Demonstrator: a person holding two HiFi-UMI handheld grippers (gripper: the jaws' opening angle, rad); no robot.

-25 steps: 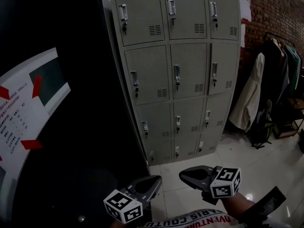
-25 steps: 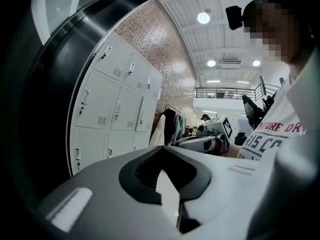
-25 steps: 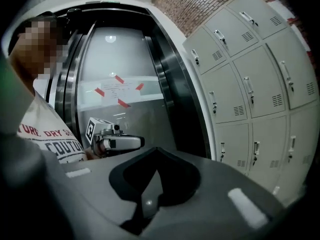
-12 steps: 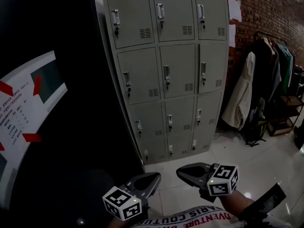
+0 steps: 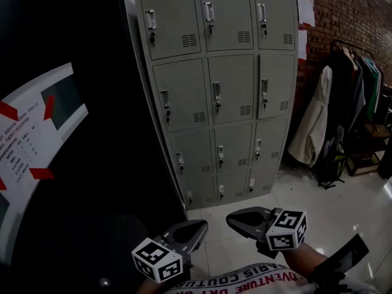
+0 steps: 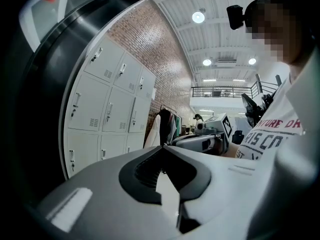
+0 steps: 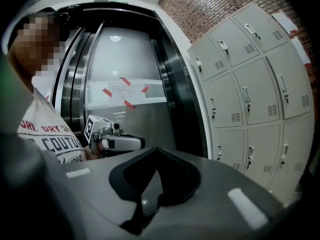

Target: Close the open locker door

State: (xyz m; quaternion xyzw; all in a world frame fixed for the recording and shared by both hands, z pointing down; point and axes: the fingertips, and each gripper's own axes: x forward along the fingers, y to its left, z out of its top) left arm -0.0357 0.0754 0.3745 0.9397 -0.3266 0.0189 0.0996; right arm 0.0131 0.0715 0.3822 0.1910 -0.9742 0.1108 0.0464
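A grey locker bank with three columns of small doors stands ahead against the brick wall. From the head view every door looks flush, and I cannot pick out one standing open. The same lockers show in the left gripper view and in the right gripper view. My left gripper is low at the bottom centre, jaws shut with nothing between them. My right gripper is beside it, also shut and empty. Both are well short of the lockers, above the floor. Seen along their own jaws, the left gripper and the right gripper have their tips together.
A dark lift door with a white notice taped in red fills the left. A rack of hanging coats stands right of the lockers, with a bag under it. Glossy white floor tiles lie between me and the lockers.
The head view has shifted a little, so the lockers sit slightly further left than a second ago. Both grippers stay low and shut, almost unmoved.
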